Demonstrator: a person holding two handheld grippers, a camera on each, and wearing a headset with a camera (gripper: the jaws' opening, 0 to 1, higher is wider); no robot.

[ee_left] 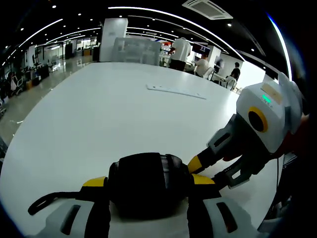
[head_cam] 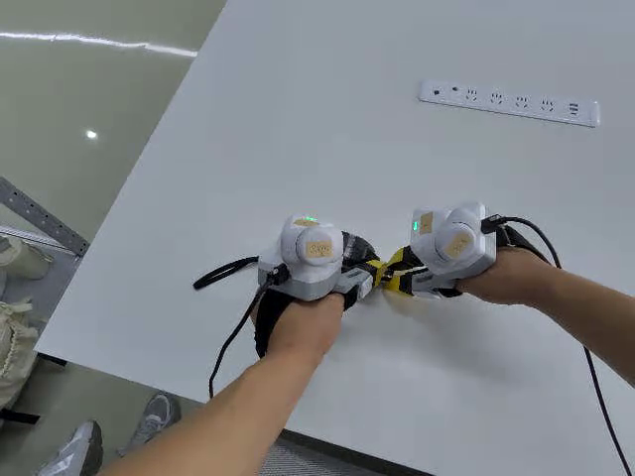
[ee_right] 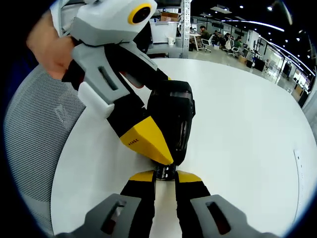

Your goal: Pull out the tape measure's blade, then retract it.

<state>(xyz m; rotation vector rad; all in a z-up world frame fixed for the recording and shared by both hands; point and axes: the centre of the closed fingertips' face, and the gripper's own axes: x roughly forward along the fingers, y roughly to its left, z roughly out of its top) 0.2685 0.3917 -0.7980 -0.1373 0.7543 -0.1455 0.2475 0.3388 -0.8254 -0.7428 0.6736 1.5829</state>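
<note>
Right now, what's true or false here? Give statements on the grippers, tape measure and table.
1. The left gripper is shut on the black tape measure. True.
2. The blade is drawn far across the table. False: the right gripper pinches it right at the tape measure.
3. A power strip lies on the table. True.
4. The strap loops over the right gripper. False: it trails on the table beside the left gripper.
</note>
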